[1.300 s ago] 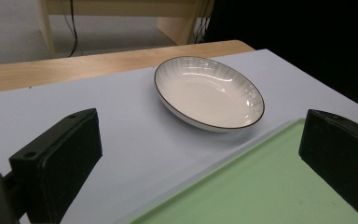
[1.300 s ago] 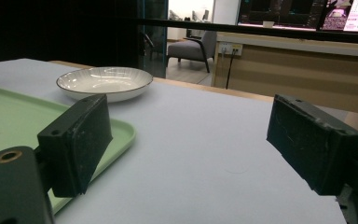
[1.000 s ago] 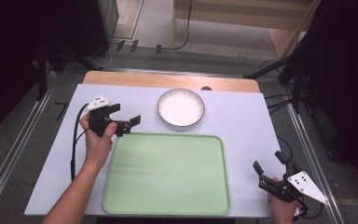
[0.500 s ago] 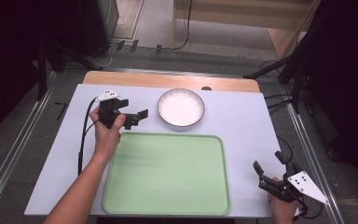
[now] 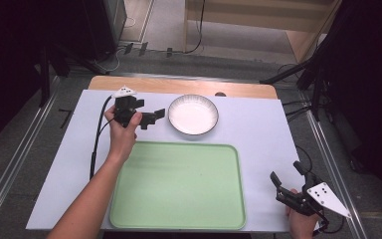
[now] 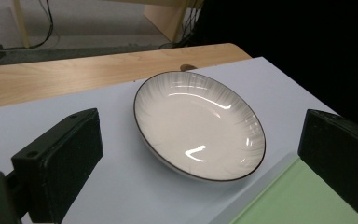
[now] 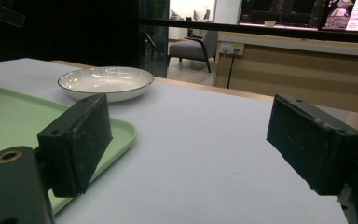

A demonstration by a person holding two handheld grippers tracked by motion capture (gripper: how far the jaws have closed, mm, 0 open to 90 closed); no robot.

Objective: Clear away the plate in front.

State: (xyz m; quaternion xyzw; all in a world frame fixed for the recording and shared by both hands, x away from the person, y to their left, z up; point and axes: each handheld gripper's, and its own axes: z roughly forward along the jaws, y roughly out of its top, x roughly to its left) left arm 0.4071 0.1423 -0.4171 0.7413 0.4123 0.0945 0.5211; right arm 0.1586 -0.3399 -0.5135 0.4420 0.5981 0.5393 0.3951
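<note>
**Inspector:** Tool status, left side first. The left tool (image 5: 151, 118) has its jaws spread wide and holds nothing. It is raised over the table (image 5: 258, 124), just beside the white bowl (image 5: 193, 114), jaws pointing toward it.

**Clerk:** Contact with the bowl?

**Inspector:** None visible. In the left gripper view the bowl (image 6: 199, 125) lies between the two black jaws and beyond them, clear of both. It sits upright on the table, empty, with a dark rim and fine grey lines on its inner wall.

**Clerk:** Position of the bowl?

**Inspector:** Far half of the table, near the wooden strip (image 5: 179, 85) at the back edge, just beyond the far rim of the green tray (image 5: 179, 184). Bowl and tray lie close; whether they touch cannot be told.

**Clerk:** The right tool?

**Inspector:** The right tool (image 5: 288, 184) is at the near right corner of the table, beside the tray, well apart from the bowl. Its jaws are likewise parted and empty. The right gripper view shows the bowl (image 7: 106, 82) far off, past the tray's corner (image 7: 121, 128).
</note>
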